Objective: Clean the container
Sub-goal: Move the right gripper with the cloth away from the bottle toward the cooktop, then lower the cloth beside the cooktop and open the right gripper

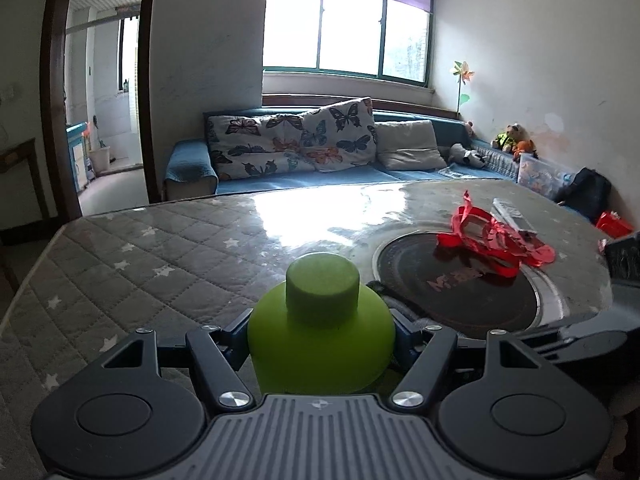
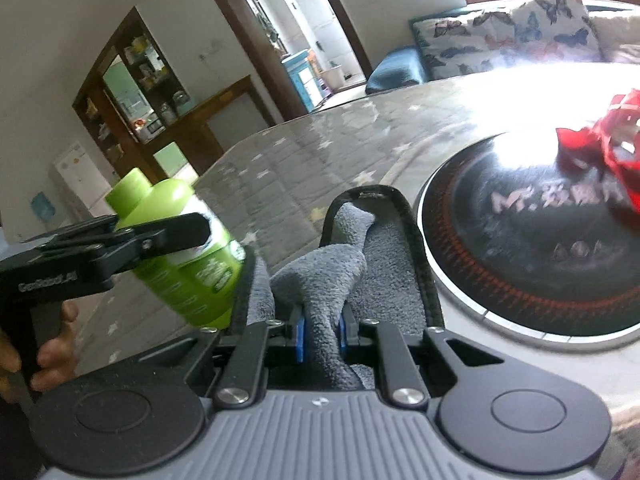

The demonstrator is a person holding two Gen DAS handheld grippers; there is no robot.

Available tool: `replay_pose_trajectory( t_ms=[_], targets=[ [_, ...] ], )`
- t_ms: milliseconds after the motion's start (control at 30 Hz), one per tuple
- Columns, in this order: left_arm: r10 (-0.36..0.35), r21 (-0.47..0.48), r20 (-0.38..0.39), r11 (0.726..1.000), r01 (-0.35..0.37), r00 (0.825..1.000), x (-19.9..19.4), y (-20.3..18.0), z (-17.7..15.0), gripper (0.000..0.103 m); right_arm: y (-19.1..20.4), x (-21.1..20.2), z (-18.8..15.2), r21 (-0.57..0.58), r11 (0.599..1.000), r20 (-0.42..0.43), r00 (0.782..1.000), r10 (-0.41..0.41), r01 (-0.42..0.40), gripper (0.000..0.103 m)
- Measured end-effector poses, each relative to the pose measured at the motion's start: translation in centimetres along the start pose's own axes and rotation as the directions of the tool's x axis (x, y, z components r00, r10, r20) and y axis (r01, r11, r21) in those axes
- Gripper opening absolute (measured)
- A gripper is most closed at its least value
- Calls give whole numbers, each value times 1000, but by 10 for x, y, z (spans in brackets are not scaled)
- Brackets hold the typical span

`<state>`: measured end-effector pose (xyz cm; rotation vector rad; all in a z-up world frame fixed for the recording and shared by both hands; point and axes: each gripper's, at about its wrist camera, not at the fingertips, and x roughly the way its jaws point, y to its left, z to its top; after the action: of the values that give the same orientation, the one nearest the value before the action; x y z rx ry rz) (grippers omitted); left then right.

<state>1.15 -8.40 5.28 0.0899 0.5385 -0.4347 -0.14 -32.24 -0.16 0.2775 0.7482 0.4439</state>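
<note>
— On the table (image 1: 160,248) I count one green bottle (image 1: 320,340), one cloth (image 2: 320,280), one black round hob (image 1: 460,288) and one tangle of red ribbon (image 1: 492,240). Do you get the same?

— Same count. How are my two grippers?

— Left gripper (image 1: 322,334): I have its fingers clamped on the bottle's sides, so the bottle sits between the pads with its cap (image 1: 323,280) pointing away from the lens. Right gripper (image 2: 320,336): I have the fingers pressed together on a fold of the grey cloth, whose black-edged part lies on the table just beside the hob.

— What does each camera give you that the other lacks?

— My right camera shows the bottle from the side, tilted and lifted clear of the table, with a pale label on it, plus a hand (image 2: 48,344) on the left gripper's grip. It also shows a dark wooden cabinet (image 2: 132,92). My left camera hides the cloth; it shows one sofa (image 1: 320,160), three cushions, the window (image 1: 344,24) and some soft toys (image 1: 514,140) in the corner.
</note>
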Motion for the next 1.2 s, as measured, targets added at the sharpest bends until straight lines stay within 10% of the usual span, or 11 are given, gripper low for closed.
replay_pose_trajectory(
  t_ms=[700,1200],
  targets=[
    [98,-79,-8,992,-98,995,21,23,3,73,-10,23,33,-3,985,89,981,-171,172,17],
    [138,-106,8,985,-136,990,0,26,-10,101,-15,-3,30,-49,977,127,972,-198,205,57]
  ],
)
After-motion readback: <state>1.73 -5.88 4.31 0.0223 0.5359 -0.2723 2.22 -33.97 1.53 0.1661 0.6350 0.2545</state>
